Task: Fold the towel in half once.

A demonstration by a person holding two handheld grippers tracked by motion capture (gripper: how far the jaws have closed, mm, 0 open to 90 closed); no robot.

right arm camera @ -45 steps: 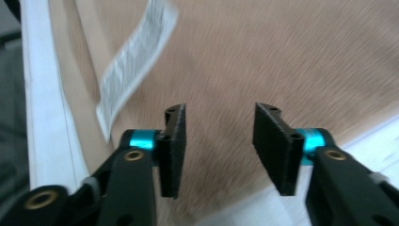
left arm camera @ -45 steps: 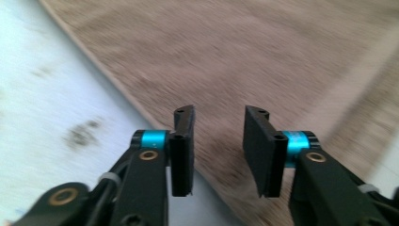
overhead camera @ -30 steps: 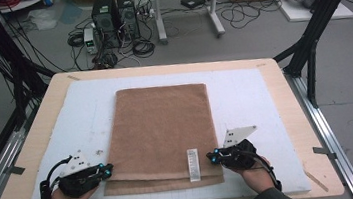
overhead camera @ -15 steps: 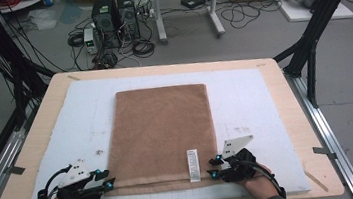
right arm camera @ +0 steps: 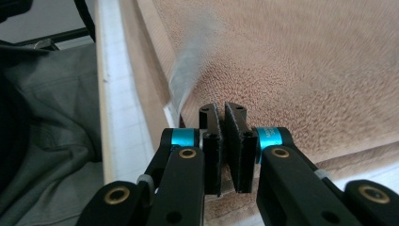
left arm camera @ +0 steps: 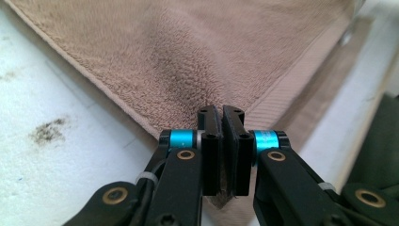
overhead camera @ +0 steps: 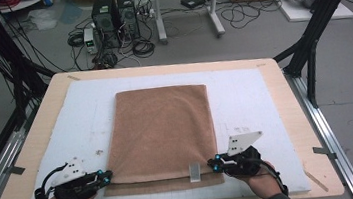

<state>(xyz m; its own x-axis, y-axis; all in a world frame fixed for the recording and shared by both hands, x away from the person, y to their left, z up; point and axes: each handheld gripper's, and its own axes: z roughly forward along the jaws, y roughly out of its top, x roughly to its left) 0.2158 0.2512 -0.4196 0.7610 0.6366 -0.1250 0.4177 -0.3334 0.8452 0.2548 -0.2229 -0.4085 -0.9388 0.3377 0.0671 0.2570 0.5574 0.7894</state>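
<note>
Seen from above, a person's two hands come in from the near edge of a table, each holding a black two-jaw gripper laid low and pointing inward along the table; the left gripper sits at the near left corner of a brown towel and the right gripper at its near right corner; the towel lies flat and folded on a white board that covers a wooden table, its upper layer ending just short of the lower one along the near edge, where a small white label hangs; in the left gripper view the jaws have just been closing and now stand together, clamped on the corner of the towel, with a sliver of cloth pinched between the pads; in the right gripper view the jaws have likewise just closed and pinch the towel's edge, with the blurred label just to their left; the person's grey clothing lies beyond the board's edge there; both wrists are cut off by the bottom of the high view; cables and computer boxes lie on the floor beyond the table
</note>
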